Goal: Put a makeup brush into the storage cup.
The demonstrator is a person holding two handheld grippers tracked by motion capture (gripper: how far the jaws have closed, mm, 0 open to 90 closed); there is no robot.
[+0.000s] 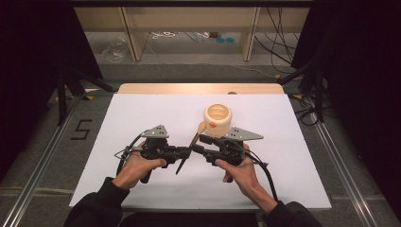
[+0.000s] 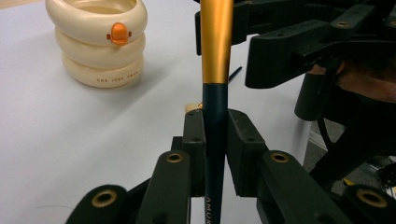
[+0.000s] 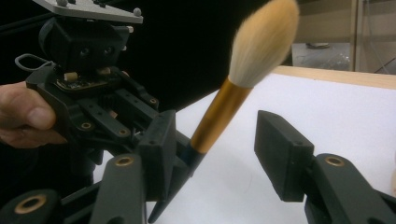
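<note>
My table (image 1: 142, 123) is white, with a wood strip at its far edge. A "5" (image 1: 81, 129) marks the floor to its left. Cables (image 1: 279, 52) trail beyond.

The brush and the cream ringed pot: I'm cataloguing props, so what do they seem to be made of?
The brush has soft, pale hair, natural or synthetic I cannot tell; a gold ferrule with a satin sheen that looks like metal; and a dark, glossy handle, probably lacquered wood or plastic. The cream ringed pot looks like smooth moulded plastic or glazed ceramic, with soft highlights and an orange tab.
</note>
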